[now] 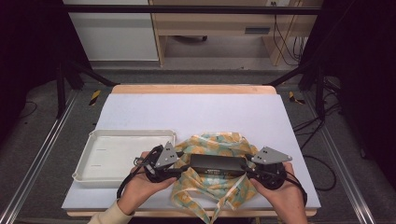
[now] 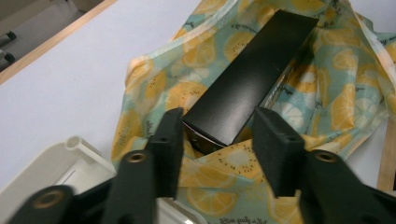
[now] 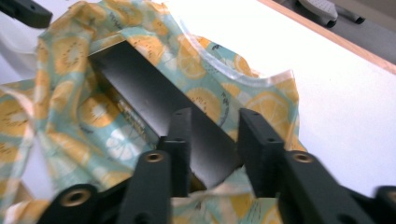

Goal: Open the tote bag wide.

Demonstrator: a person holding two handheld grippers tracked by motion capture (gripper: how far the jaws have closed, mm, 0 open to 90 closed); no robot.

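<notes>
High view looks forward and down over the whole table (image 1: pixel 196 109), while both gripper views sit close, facing each other along the shared black box (image 2: pixel 252 81).

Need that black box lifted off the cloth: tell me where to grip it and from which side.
Grip the black box at its two short ends, one gripper from each side, jaws spanning its narrow width. It lies flat and long on the lemon-print cloth, both ends exposed; left gripper and right gripper already straddle them.

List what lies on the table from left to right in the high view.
White tray → left gripper → black box on the lemon-print cloth → right gripper.
</notes>
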